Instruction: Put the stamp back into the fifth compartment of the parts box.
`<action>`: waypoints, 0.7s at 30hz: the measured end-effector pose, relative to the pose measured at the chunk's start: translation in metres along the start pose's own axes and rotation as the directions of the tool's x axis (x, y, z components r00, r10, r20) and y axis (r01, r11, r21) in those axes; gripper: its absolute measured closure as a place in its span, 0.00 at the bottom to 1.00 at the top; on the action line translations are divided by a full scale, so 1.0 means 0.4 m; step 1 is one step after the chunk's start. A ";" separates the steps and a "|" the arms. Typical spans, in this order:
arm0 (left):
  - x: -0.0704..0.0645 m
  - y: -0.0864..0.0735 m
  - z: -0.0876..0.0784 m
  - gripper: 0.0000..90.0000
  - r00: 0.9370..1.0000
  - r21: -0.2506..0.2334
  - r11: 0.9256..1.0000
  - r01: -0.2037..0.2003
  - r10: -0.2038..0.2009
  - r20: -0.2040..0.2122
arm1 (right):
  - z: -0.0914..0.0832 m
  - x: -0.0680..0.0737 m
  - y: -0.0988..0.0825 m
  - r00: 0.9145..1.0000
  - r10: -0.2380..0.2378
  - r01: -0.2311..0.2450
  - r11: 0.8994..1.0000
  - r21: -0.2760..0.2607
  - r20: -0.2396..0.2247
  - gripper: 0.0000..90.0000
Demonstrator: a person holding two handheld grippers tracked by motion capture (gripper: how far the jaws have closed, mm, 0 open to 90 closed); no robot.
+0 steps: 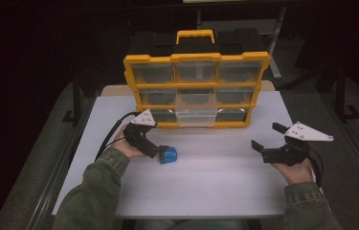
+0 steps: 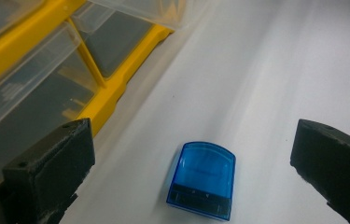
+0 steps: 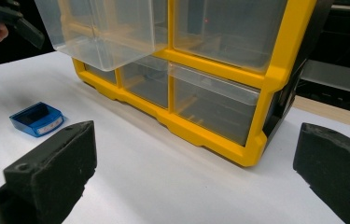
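Observation:
A small blue translucent box (image 1: 168,155) lies on the white table (image 1: 215,182), in front of a yellow organizer (image 1: 196,57) with clear drawers. Its centre drawer (image 1: 196,115) is pulled out and looks empty. My left gripper (image 1: 158,151) hovers just left of the box, open. In the left gripper view the blue box (image 2: 202,179) sits on the table between the two spread jaws of that gripper (image 2: 191,163), touching neither. My right gripper (image 1: 266,135) is open at the right, holding nothing. The right gripper view (image 3: 191,172) faces the organizer (image 3: 256,74), with the blue box (image 3: 37,119) far left.
The organizer stands at the table's back edge, with a black case behind it. The pulled-out drawer (image 3: 102,32) overhangs the table in front. Bare white table (image 3: 163,186) lies between the two grippers. Dark floor surrounds the table.

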State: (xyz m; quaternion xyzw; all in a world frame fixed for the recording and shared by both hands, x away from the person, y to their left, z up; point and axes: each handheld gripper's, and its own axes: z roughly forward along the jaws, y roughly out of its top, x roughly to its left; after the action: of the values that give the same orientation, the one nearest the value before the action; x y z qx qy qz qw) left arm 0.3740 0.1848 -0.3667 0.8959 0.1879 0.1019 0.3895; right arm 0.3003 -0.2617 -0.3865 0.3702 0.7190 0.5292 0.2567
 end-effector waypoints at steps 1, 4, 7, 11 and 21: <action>0.000 0.000 0.003 0.00 1.000 0.007 1.000 -0.003 0.003 0.001 | 0.000 0.000 0.000 1.000 0.000 0.000 1.000 -0.001 0.000 0.00; 0.003 -0.004 0.014 0.00 1.000 0.026 1.000 -0.005 0.005 0.004 | -0.001 0.000 0.000 1.000 0.000 0.000 1.000 0.000 0.000 0.00; 0.005 -0.008 0.024 0.00 1.000 0.038 0.999 -0.004 0.004 0.011 | 0.000 0.001 0.000 1.000 -0.002 0.002 1.000 0.002 0.000 0.00; 0.006 -0.013 0.037 0.00 1.000 0.036 0.999 0.001 -0.002 0.023 | 0.001 0.002 -0.001 1.000 -0.002 0.002 1.000 0.007 -0.001 0.00; -0.007 -0.026 0.089 0.00 0.998 0.065 0.998 -0.020 0.016 0.054 | 0.003 0.002 -0.004 1.000 -0.004 0.004 1.000 0.015 -0.002 0.00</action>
State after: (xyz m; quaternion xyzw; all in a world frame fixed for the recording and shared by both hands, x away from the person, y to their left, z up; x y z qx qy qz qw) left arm 0.3805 0.1667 -0.3984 0.9123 0.1727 0.0751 0.3638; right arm 0.3002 -0.2607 -0.3884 0.3701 0.7240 0.5237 0.2542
